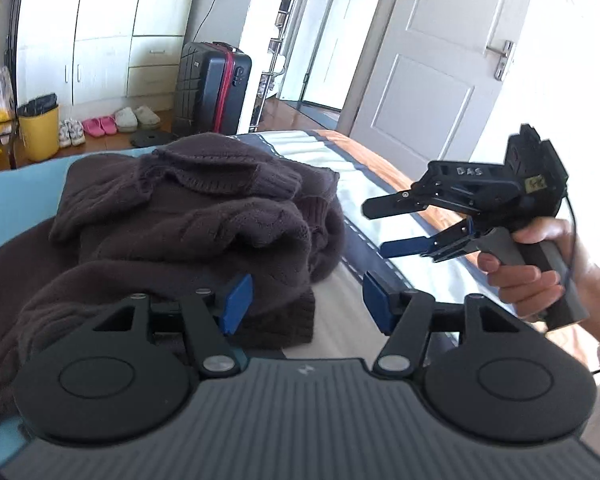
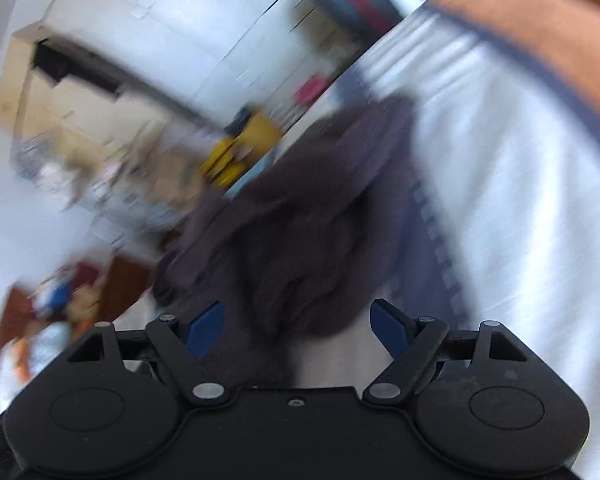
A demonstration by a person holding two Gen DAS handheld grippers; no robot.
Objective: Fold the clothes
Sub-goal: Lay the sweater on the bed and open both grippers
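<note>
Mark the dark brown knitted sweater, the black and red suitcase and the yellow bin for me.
Dark brown knitted sweater [image 1: 188, 232]: left wrist view, middle of the crumpled heap.
Black and red suitcase [image 1: 214, 88]: left wrist view, front shell.
Yellow bin [image 1: 40, 132]: left wrist view, side wall.

open tool, blurred brown sweater, bed
</note>
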